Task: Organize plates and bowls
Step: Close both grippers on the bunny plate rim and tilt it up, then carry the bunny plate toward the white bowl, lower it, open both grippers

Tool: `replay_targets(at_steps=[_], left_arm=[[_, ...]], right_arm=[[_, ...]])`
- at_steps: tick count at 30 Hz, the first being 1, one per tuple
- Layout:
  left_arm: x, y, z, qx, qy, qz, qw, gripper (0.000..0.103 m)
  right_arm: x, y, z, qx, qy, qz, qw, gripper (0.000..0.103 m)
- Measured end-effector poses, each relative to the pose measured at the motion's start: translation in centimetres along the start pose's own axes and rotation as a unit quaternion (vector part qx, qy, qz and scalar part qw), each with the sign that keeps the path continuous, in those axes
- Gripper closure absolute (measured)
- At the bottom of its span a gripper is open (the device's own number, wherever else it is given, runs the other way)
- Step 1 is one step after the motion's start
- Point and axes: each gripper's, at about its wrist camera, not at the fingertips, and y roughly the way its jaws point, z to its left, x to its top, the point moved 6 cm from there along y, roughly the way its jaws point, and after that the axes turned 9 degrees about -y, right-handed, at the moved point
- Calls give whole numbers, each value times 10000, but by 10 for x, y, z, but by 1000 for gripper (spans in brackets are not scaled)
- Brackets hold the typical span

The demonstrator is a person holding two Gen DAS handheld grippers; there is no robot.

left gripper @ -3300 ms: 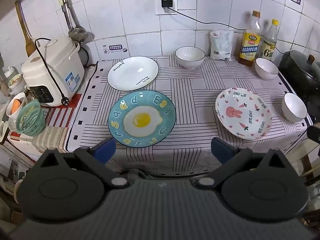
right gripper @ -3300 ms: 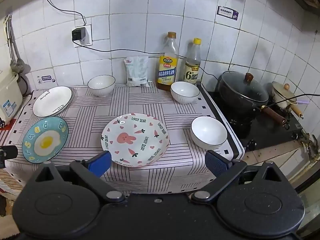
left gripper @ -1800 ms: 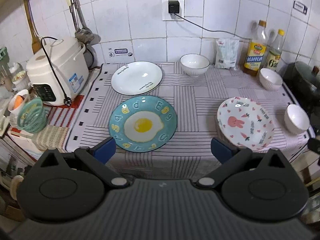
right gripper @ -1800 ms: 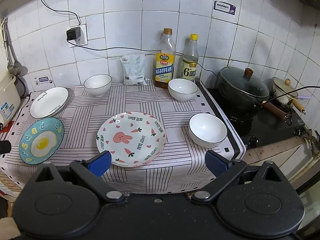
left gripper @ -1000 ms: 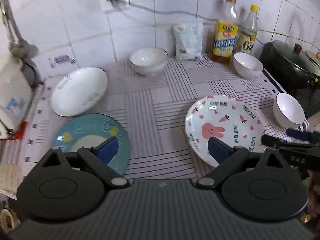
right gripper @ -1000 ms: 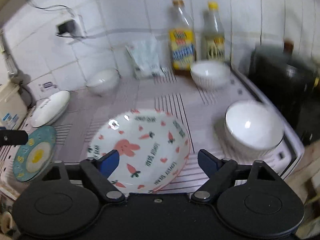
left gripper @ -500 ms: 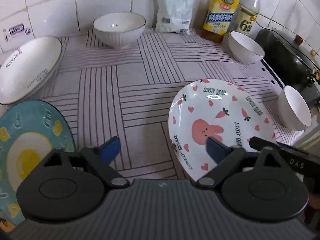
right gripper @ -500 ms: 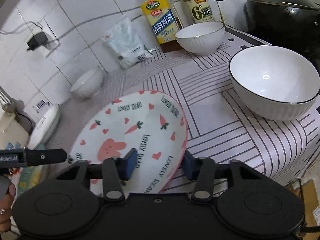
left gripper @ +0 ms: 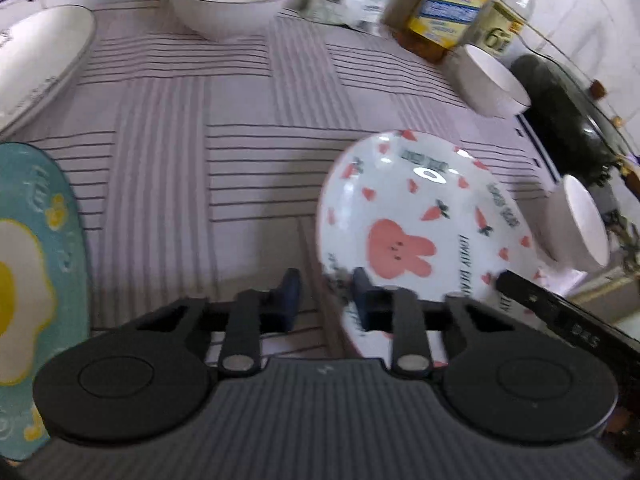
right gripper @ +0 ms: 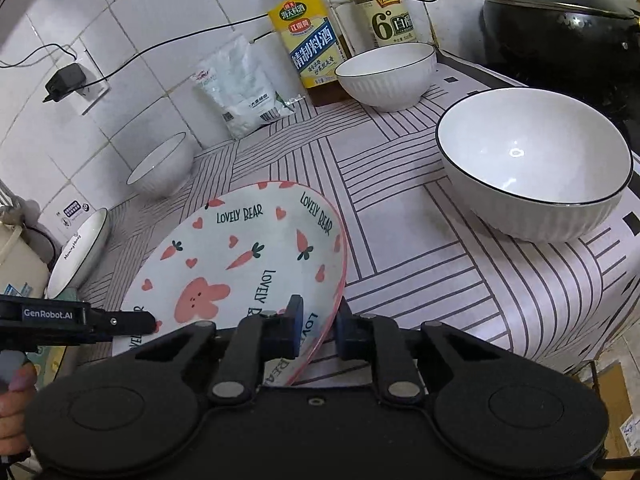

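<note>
A white plate with a pink bunny and carrots [left gripper: 420,208] [right gripper: 240,248] lies on the striped cloth, its right side tilted up. My left gripper [left gripper: 325,296] straddles its left rim, jaws closed in on it. My right gripper [right gripper: 319,322] is closing with the right rim between its pads, which touch it. A blue fried-egg plate [left gripper: 32,260] lies at the left and a plain white plate [left gripper: 36,68] [right gripper: 82,248] behind it. Three white bowls stand around: back [left gripper: 230,0] [right gripper: 162,166], back right [left gripper: 494,80] [right gripper: 386,72], near right [left gripper: 580,220] [right gripper: 532,160].
Two bottles [right gripper: 308,40] [right gripper: 384,12] and a white packet [right gripper: 240,88] stand against the tiled wall. A black lidded pot [right gripper: 560,32] sits on the stove to the right. The table's front edge [right gripper: 560,320] drops off close to the near bowl. A rice cooker [right gripper: 16,264] is far left.
Both grippers came down and forward to the bunny plate and closed from wide open onto its opposite rims. The plate's right side now sits tilted up.
</note>
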Motion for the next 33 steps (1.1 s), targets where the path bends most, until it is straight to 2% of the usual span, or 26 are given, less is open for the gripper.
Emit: replay_targets(at_steps=[4, 11, 15, 21, 27, 33], left_arm=[[0, 0, -8, 152, 182, -5, 9997, 87], [13, -11, -9, 282, 258, -229, 9990, 87], [29, -19, -7, 210, 309, -366, 9986, 87], [62, -18, -6, 291, 344, -555, 9974, 86], [92, -4, -5, 345, 448, -589, 9967, 86], [109, 13, 2, 387, 339, -525, 9973, 85]], right_arm=[[2, 0, 0, 4, 0, 108, 9999, 83], [14, -4, 14, 99, -448, 186, 9988, 82], [28, 0, 19, 234, -605, 57, 9979, 82], [60, 18, 28, 270, -864, -86, 9959, 81], [81, 43, 31, 339, -985, -159, 9944, 80], [91, 65, 32, 289, -1047, -126, 9940, 80]])
